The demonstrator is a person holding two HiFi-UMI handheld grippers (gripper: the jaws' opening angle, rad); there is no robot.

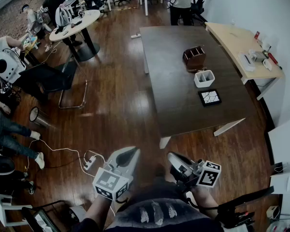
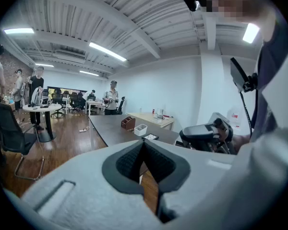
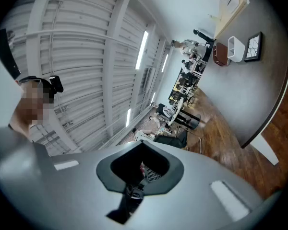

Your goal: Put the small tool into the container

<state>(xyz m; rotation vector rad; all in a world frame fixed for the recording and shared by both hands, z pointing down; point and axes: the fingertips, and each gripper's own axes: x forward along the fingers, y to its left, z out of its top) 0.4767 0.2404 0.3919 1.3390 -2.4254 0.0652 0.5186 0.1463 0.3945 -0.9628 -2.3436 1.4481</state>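
The small tool is too small to make out, perhaps lying on the black tray (image 1: 210, 97) just beside the white container (image 1: 204, 78) on the table (image 1: 169, 81), ahead and rightward. The right gripper (image 1: 172, 156) is hanging nearer than the left gripper (image 1: 131, 153); both are pressing their jaws together, gripping nothing.

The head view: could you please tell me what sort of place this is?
Most likely a shared open-plan office or lab workspace: a long dark table, a round white table with people by it, and a black chair on a wooden floor.
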